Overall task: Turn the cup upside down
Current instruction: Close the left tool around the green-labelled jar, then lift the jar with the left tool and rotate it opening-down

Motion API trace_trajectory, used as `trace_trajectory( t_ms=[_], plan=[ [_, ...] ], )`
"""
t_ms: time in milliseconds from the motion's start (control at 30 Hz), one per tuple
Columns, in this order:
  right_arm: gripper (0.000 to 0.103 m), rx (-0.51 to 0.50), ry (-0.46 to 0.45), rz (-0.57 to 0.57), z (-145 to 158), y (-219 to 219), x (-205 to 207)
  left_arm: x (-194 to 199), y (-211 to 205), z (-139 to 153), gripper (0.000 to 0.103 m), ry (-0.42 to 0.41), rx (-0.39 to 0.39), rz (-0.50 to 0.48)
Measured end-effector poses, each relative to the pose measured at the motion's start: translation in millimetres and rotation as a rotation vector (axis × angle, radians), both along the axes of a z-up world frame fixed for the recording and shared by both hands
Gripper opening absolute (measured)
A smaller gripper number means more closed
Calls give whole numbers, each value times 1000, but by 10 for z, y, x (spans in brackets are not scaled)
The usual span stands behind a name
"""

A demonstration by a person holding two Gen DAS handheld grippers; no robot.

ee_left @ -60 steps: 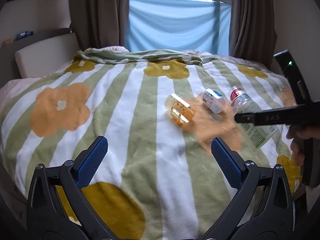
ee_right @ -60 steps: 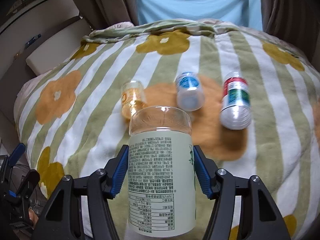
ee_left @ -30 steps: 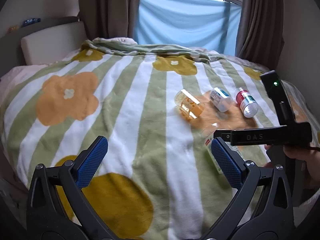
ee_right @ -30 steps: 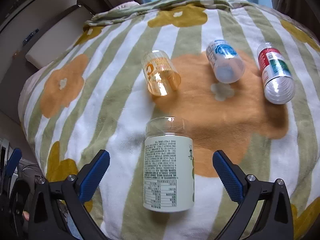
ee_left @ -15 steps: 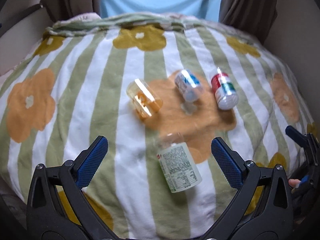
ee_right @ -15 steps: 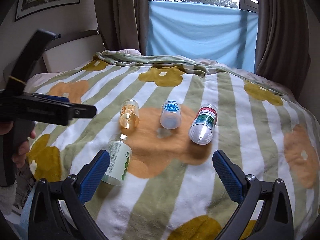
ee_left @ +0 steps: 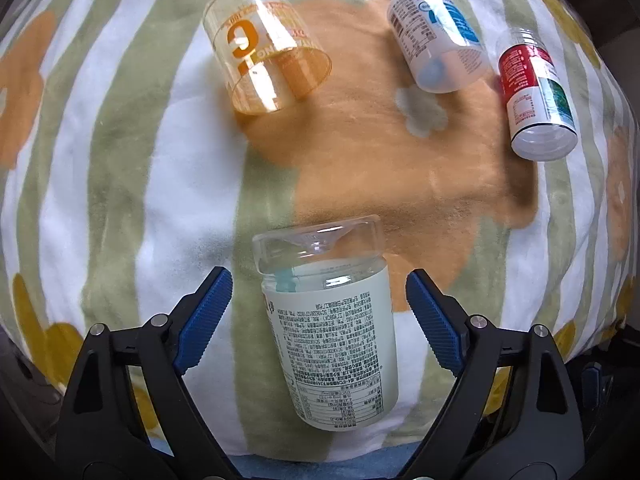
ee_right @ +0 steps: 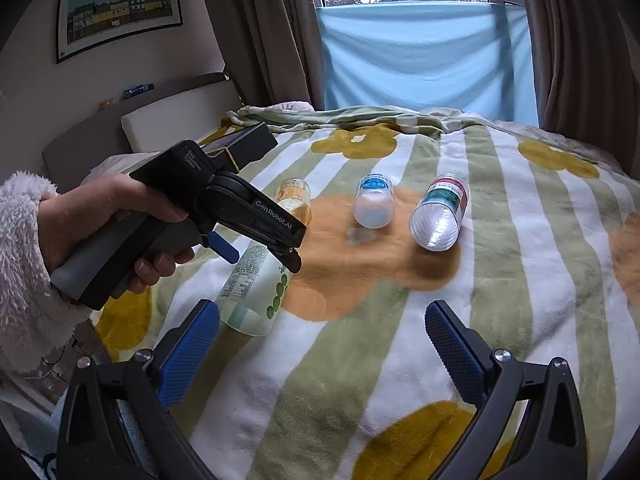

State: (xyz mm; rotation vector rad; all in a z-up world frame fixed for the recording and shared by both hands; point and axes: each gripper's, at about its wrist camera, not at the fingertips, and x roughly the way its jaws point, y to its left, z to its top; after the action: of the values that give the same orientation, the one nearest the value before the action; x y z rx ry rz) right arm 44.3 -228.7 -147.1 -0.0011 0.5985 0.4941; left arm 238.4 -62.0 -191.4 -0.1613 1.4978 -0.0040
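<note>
A clear cup with a pale green printed label (ee_left: 332,328) lies on its side on the striped flower blanket (ee_left: 160,184). My left gripper (ee_left: 320,316) is open, its blue pads on either side of the cup without touching it. The cup also shows in the right wrist view (ee_right: 256,292), under the left gripper's body (ee_right: 224,208). My right gripper (ee_right: 324,352) is open and empty, held above the blanket to the cup's right.
Three other cups lie on their sides farther off: an orange-tinted one (ee_left: 264,48), a white and blue one (ee_left: 436,40) and a red and green one (ee_left: 536,96). The bed's near edge is just below the left gripper. Headboard and curtains stand beyond.
The right gripper let go of the green-label cup, left it lying on the blanket and drew back to the right. The left gripper swung over and came down around the cup.
</note>
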Motion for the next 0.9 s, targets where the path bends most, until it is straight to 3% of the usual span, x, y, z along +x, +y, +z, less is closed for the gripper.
trace_trajectory(
  t_ms=[100, 200, 400, 467, 633, 767, 833, 900],
  plan=[
    [103, 8, 5, 7, -42, -26, 0, 4, 12, -108, 71, 42, -25, 18],
    [103, 18, 8, 15, -61, -51, 3, -5, 55, -183, 61, 66, -79, 55],
    [103, 35, 9, 19, -68, -104, -16, -41, 131, -64, 61, 26, -128, 73],
    [103, 36, 5, 14, -62, -128, -26, -112, 183, 138, 61, -76, -141, 71],
    [103, 70, 7, 12, -42, -198, -46, -530, 82, 688, 61, -541, -159, 10],
    [103, 65, 14, 0, -79, -250, -105, -884, -10, 695, 61, -851, -176, 50],
    [103, 58, 31, -12, -121, -284, -142, -1031, -35, 597, 61, -971, -148, 69],
    [103, 54, 50, -15, -164, -325, -191, -993, -137, 473, 61, -968, -95, 46]
  ],
)
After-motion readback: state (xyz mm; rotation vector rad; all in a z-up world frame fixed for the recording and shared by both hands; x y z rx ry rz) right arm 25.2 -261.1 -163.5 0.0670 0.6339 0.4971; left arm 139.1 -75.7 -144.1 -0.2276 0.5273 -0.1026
